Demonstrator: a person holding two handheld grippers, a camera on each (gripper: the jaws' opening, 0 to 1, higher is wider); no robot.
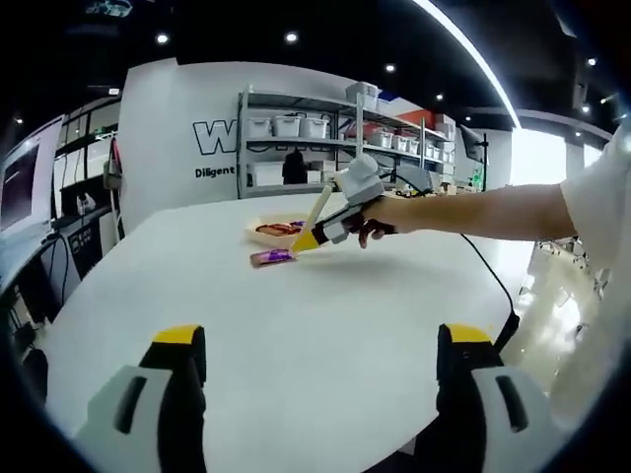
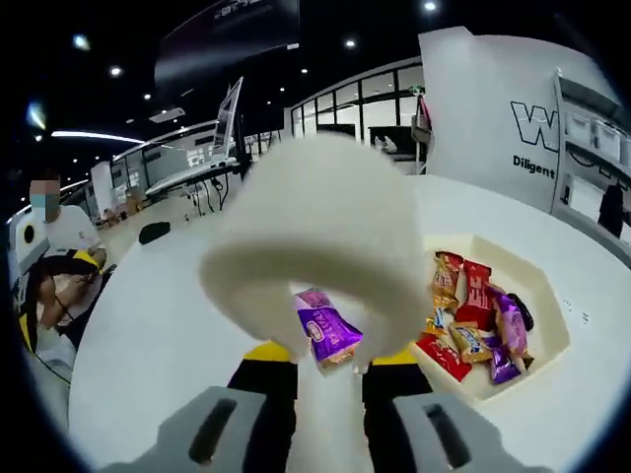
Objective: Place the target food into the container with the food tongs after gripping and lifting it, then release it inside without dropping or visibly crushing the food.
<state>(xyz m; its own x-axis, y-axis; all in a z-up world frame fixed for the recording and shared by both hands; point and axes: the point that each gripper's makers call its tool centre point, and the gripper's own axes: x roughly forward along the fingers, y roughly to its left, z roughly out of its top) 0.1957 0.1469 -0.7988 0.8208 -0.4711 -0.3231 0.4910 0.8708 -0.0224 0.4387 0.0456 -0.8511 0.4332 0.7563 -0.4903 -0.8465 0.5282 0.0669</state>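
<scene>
Cream plastic tongs [image 2: 315, 246] are being clamped between the right gripper [image 2: 330, 370] jaws, their rounded blurred arms closed on a glossy purple candy wrapper [image 2: 328, 333] over the smooth white table [image 2: 158, 335]. Just beside, a shallow cream tray [image 2: 552, 325] is holding crinkled red, orange and purple sweets [image 2: 473, 325]. The left gripper [image 1: 320, 345] is being held agape.
</scene>
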